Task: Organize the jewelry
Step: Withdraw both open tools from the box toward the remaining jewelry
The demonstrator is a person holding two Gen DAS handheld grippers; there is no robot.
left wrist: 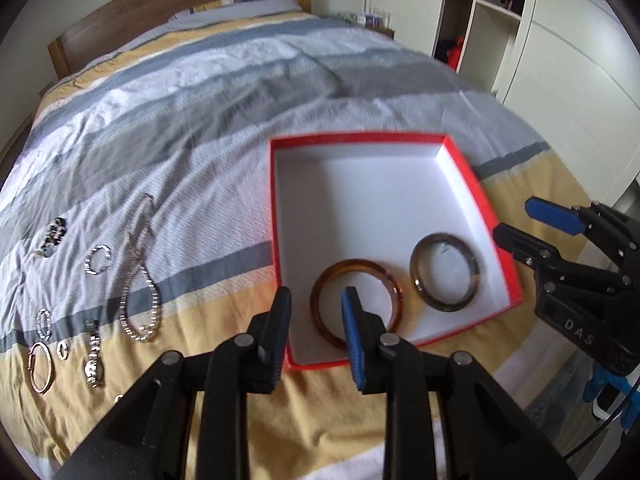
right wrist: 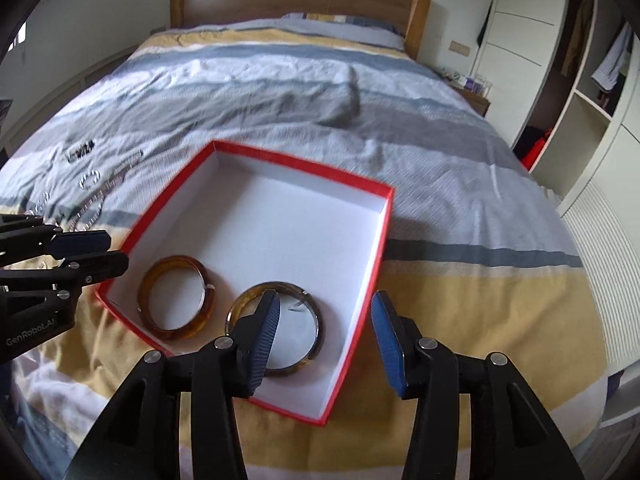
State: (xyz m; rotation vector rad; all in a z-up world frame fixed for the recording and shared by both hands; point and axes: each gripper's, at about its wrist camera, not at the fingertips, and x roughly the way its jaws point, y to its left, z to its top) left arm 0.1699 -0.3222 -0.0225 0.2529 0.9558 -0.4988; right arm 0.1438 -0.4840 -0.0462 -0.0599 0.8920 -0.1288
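A red box (left wrist: 276, 208) with a white inside lies on the bed; it also shows in the right wrist view (right wrist: 384, 216). An amber bangle (left wrist: 320, 312) (right wrist: 208, 308) and a grey-brown bangle (left wrist: 416, 276) (right wrist: 316, 320) lie in its near end. My left gripper (left wrist: 316, 332) is open and empty over the box's near left corner. My right gripper (right wrist: 326, 336) is open and empty over the box's near right edge. A silver chain (left wrist: 138, 280), small rings (left wrist: 97, 260), a watch (left wrist: 93, 360) and a hoop (left wrist: 40, 366) lie left of the box.
The striped bedspread (left wrist: 240, 92) covers a bed with a wooden headboard (right wrist: 300, 0). A white wardrobe (left wrist: 568, 40) with open shelves stands to the right. A bedside table (right wrist: 476, 98) with small items stands beside the headboard.
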